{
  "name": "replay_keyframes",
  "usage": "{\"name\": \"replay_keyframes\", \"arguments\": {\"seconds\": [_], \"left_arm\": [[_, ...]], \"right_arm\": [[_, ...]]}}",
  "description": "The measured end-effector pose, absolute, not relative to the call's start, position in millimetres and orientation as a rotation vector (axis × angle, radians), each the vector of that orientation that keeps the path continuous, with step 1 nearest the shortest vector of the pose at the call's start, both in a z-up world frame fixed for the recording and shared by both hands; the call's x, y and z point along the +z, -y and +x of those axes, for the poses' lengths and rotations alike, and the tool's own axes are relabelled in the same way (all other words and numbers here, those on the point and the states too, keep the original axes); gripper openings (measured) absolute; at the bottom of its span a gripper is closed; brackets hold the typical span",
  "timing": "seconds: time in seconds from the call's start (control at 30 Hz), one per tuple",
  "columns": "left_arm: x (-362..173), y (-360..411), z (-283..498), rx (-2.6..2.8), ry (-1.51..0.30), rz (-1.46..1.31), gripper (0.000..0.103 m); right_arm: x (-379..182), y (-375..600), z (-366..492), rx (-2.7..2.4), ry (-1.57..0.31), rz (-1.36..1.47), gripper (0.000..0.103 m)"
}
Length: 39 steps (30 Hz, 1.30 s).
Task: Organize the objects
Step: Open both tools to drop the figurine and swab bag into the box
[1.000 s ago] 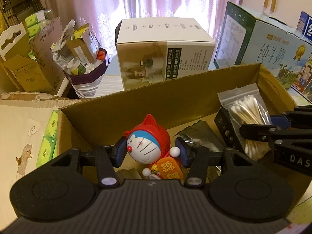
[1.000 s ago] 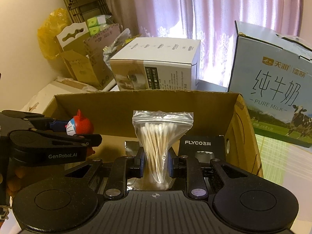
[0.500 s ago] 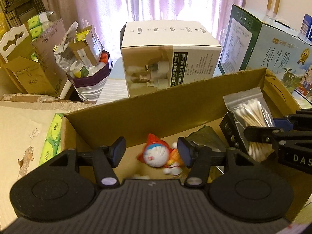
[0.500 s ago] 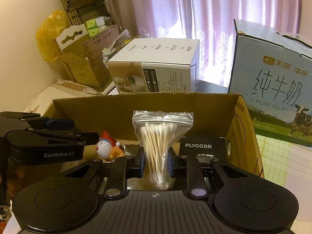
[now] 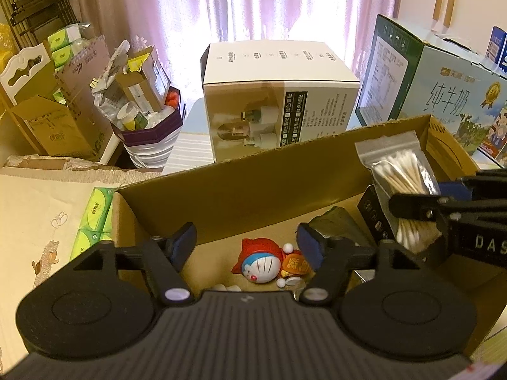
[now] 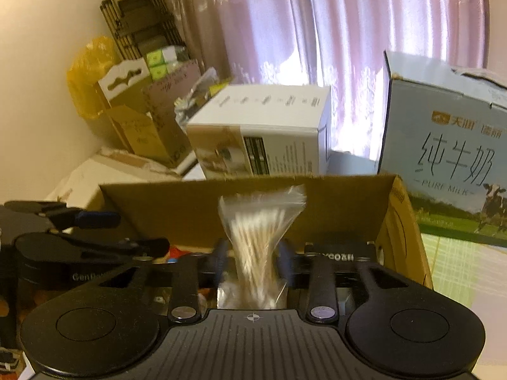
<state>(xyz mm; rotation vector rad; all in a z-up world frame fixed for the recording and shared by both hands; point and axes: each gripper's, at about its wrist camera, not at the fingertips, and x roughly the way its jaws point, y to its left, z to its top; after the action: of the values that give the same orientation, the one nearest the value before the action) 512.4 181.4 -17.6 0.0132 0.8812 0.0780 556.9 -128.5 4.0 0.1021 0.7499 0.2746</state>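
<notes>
**Toy and swabs in the cardboard box**

The cat figurine (image 5: pixel 264 264) lay on its side on the floor of the open cardboard box (image 5: pixel 253 190), free of any grip. The bag of cotton swabs (image 6: pixel 258 240) stood upright in the same box, beside a black carton (image 6: pixel 340 255). Behind the box we saw a white product box (image 5: pixel 279 101), a milk carton case (image 6: pixel 450 158), torn packaging and pink curtains (image 5: pixel 253 6) over a bright window. Both tools tilted downward into the box. Our left gripper (image 5: pixel 247 243) stood above the figurine; its jaws had just been opening and were wide, touching nothing. Our right gripper (image 6: pixel 253 261) had just been opening too; the blurred bag sat between its jaws, seemingly released.
</notes>
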Motion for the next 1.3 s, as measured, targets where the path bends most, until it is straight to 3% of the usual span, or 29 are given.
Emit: {"name": "replay_keyframes", "arguments": {"seconds": [0.07, 0.27, 0.6, 1.3], "left_arm": [[-16, -182, 510, 0.079, -0.874, 0.016, 0.072], [-8, -184, 502, 0.087, -0.86, 0.007, 0.08], [10, -182, 476, 0.068, -0.827, -0.011, 0.09], [53, -168, 386, 0.046, -0.786, -0.066, 0.096]], "right_arm": [[7, 129, 554, 0.265, -0.728, 0.102, 0.06], [13, 134, 545, 0.261, -0.74, 0.118, 0.066], [25, 147, 516, 0.227, -0.73, 0.163, 0.068], [58, 163, 411, 0.177, -0.708, 0.264, 0.069]]}}
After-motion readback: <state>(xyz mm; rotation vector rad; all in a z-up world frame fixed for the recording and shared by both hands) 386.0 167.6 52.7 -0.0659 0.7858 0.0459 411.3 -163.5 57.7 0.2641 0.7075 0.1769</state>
